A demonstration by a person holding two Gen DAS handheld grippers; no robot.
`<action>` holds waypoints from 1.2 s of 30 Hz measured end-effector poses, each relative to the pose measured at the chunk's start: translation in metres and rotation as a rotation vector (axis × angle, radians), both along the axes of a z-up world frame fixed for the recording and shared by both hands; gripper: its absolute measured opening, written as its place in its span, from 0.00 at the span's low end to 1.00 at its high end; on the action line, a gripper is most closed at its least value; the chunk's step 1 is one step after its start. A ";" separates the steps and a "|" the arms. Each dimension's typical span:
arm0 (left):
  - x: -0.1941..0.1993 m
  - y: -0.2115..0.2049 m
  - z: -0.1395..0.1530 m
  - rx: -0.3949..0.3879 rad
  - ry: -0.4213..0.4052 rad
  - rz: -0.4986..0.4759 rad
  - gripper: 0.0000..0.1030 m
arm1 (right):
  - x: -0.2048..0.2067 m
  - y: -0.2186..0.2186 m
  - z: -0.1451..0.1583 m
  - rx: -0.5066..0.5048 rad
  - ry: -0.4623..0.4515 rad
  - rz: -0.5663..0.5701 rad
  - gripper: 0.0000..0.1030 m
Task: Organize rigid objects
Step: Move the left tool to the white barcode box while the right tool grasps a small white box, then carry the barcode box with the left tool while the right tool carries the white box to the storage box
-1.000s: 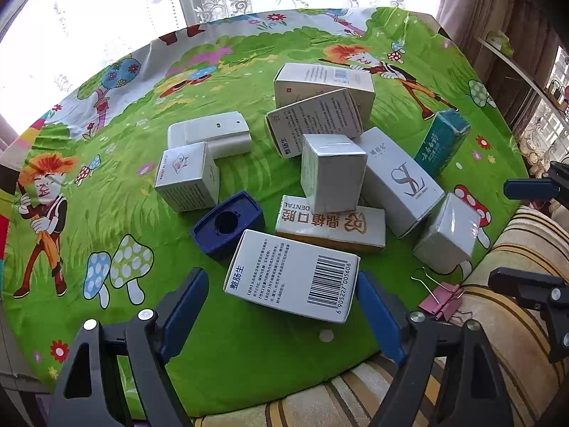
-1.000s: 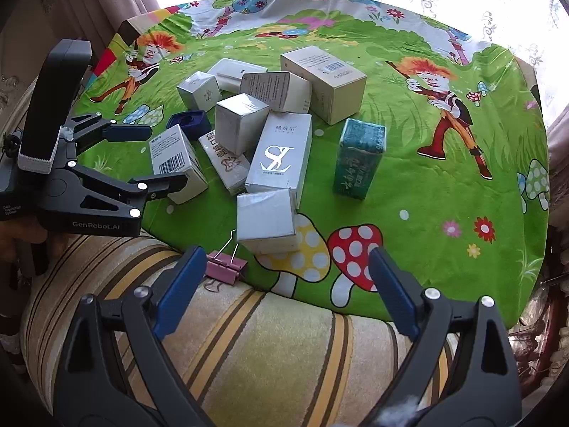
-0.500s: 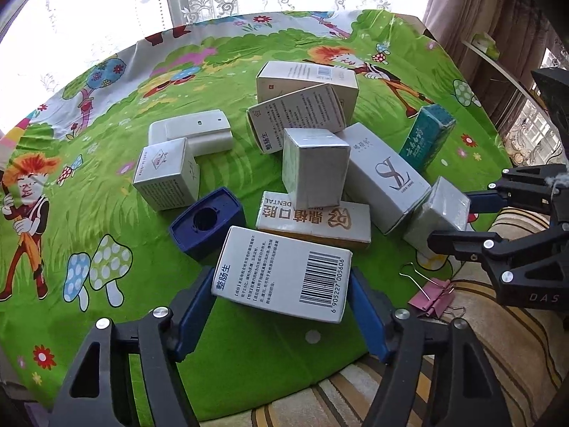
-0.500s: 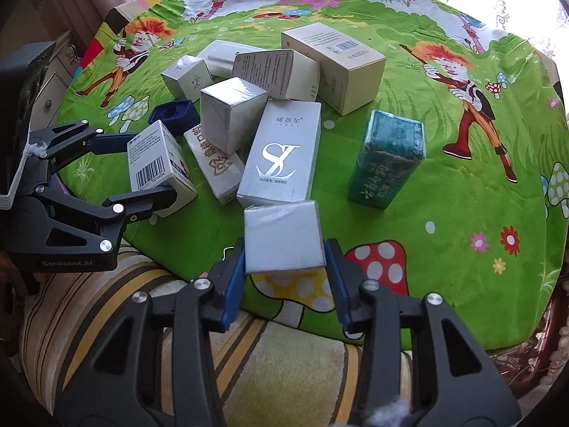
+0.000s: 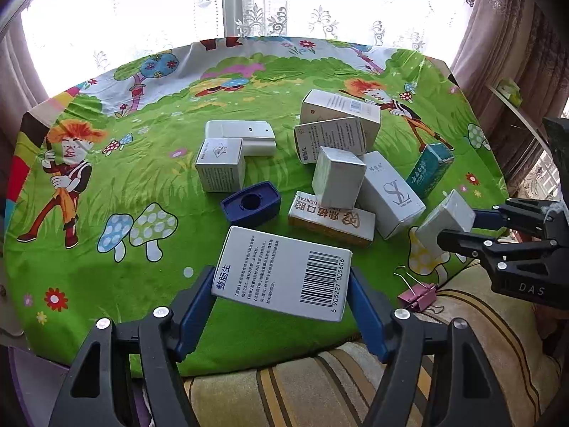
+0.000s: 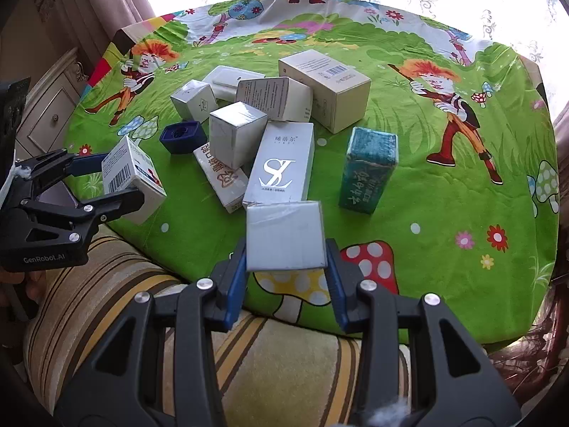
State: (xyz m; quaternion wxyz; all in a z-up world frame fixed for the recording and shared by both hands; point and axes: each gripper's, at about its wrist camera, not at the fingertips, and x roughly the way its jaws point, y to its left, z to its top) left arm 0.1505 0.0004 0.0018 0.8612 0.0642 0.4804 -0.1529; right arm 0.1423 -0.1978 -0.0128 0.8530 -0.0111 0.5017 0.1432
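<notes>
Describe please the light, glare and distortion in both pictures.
Left wrist view: window overexposed to white behind lace curtain, table edge bowed by fisheye, barcode box sharp. Right wrist view: the same blown-out backlight at top, corners dark, silver box slightly shiny, not blurred.

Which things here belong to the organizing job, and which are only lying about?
Job: barcode box in the left tongs; silver box in the right tongs; SL box; teal box; dental box; blue holder.

Lying about: pink binder clip; striped cushion; curtains.
</notes>
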 end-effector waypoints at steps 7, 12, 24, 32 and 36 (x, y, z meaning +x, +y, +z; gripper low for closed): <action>-0.027 0.027 0.014 -0.038 -0.024 0.104 0.70 | -0.010 -0.003 0.014 0.009 -0.036 -0.010 0.43; -0.047 0.049 0.022 -0.057 -0.041 0.172 0.70 | -0.020 -0.003 0.024 0.017 -0.057 -0.009 0.43; -0.090 0.116 0.026 -0.081 -0.047 0.341 0.70 | -0.037 0.007 0.041 0.059 -0.072 0.020 0.43; -0.110 0.160 0.032 -0.083 -0.061 0.453 0.70 | -0.046 0.031 0.051 0.090 -0.070 0.079 0.43; -0.118 0.176 0.036 -0.081 -0.075 0.495 0.70 | -0.052 0.052 0.055 0.108 -0.065 0.130 0.43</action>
